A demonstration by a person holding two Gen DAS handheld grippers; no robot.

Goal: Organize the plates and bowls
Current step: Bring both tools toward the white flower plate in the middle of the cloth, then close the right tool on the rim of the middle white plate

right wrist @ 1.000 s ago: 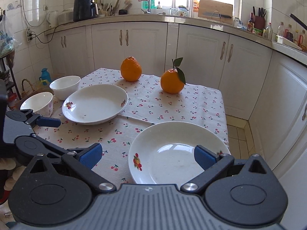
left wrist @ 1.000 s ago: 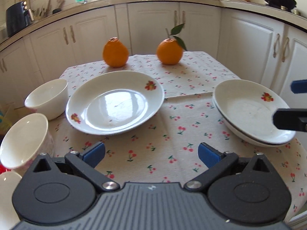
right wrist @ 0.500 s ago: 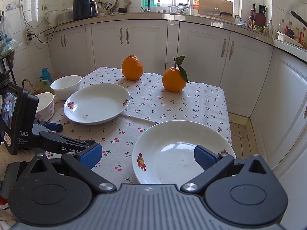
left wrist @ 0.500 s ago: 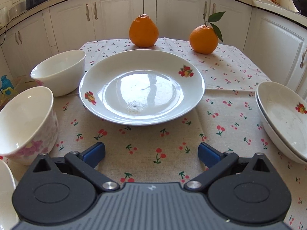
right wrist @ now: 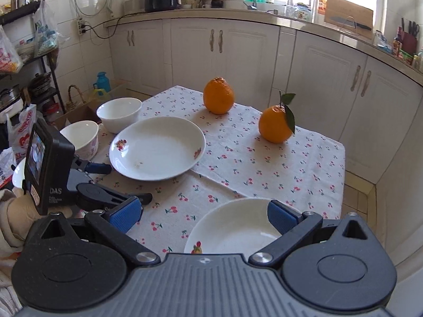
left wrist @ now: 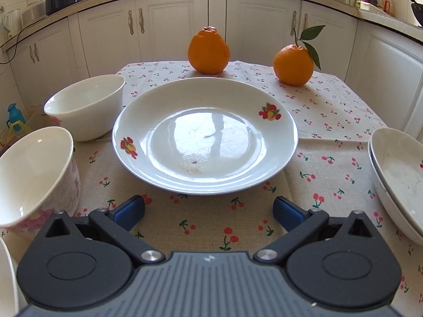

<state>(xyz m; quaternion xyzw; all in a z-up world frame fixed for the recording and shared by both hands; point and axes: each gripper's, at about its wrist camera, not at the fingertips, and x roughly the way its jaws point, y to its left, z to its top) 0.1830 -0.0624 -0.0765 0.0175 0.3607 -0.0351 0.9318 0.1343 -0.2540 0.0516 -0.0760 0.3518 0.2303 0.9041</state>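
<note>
A white plate with fruit decals (left wrist: pixel 205 134) lies mid-table, just beyond my open left gripper (left wrist: pixel 208 211), whose blue pads hold nothing. Left of the plate stand a plain white bowl (left wrist: pixel 86 105) and a pink-flowered bowl (left wrist: pixel 34 174). Two stacked plates (left wrist: pixel 396 177) rest at the right edge. In the right wrist view, my open right gripper (right wrist: pixel 202 215) hovers over the stacked plates (right wrist: pixel 232 227). The single plate (right wrist: pixel 157 148), both bowls (right wrist: pixel 119 113) (right wrist: pixel 80 137) and the left gripper (right wrist: pixel 124 182) lie to its left.
Two oranges (left wrist: pixel 208 50) (left wrist: pixel 293 64) stand at the far side of the cherry-print tablecloth (left wrist: pixel 330 111). White kitchen cabinets (right wrist: pixel 238 50) ring the table. A white rim (left wrist: pixel 6 277) shows at the near left. A gloved hand (right wrist: pixel 13 211) holds the left gripper. Bags and a shelf (right wrist: pixel 23 84) crowd the left.
My left gripper has swung left and come closer to the single plate, now centred ahead. The right gripper has pulled back and up from the stacked plates. Both stay open.
</note>
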